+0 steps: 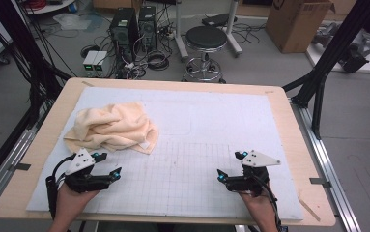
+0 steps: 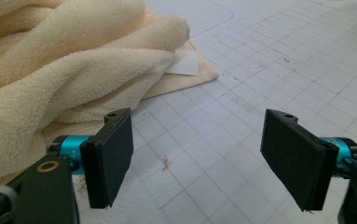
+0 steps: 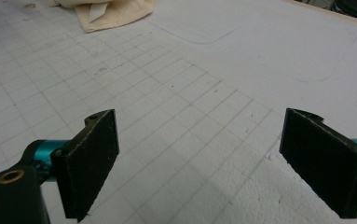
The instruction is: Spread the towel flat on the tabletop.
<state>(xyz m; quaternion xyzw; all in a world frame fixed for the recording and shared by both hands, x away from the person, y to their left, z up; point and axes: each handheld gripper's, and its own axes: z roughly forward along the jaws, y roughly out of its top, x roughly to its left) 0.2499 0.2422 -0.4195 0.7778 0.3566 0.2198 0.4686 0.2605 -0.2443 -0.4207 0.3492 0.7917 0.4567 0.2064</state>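
**Crumpled towel, both grippers empty**

A cream towel [image 1: 111,127] lies bunched on the tabletop's [image 1: 279,121] left half. Just in front, the left gripper [image 1: 108,166] holds its jaws spread. The right gripper [image 1: 231,166], well apart, likewise gapes empty.

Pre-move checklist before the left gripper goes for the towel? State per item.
1. Left gripper jaws open, nothing between them: ok.
2. Right gripper jaws open, nothing between them: ok.
3. Towel fully on the white mat, away from the table edge: ok.
4. Towel lying flat: not ok, it is bunched in a crumpled heap.
5. Graspable corner in view: ok, the corner with the white label lies on the mat ahead of the left gripper.
6. Where the other corners lie: cannot tell, folds hide them.
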